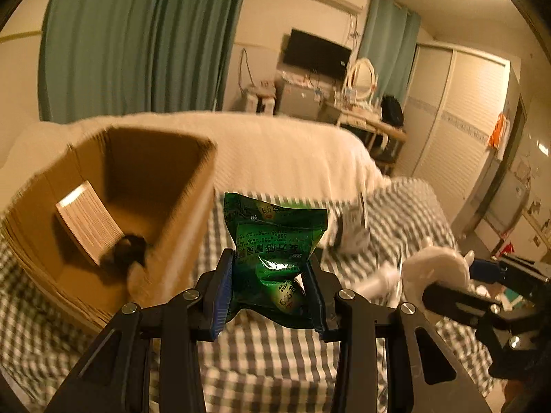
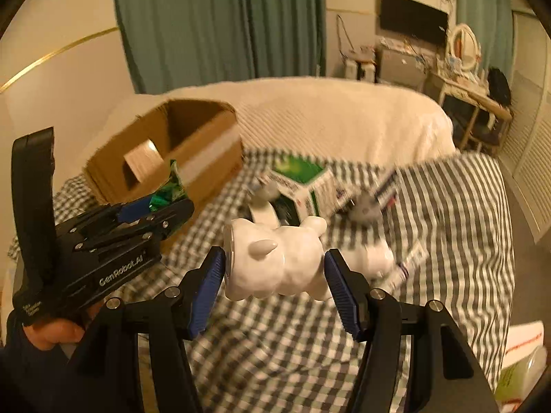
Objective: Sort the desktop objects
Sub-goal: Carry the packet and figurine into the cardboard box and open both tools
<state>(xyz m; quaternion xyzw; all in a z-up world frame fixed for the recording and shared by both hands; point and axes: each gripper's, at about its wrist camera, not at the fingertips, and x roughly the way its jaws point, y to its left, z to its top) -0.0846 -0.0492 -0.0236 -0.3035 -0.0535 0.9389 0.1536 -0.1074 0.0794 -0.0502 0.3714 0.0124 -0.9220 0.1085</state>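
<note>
Box sits upper left of your left claw, which pinches green packet; right claw clamps white figurine.

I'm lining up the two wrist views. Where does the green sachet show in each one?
Left wrist: the green sachet sits at centre, pinched between the left gripper fingers.
Right wrist: the green sachet is at left, mostly hidden in the left gripper, in front of the box.
Shared landmark: the cardboard box on the checked cloth.
</note>
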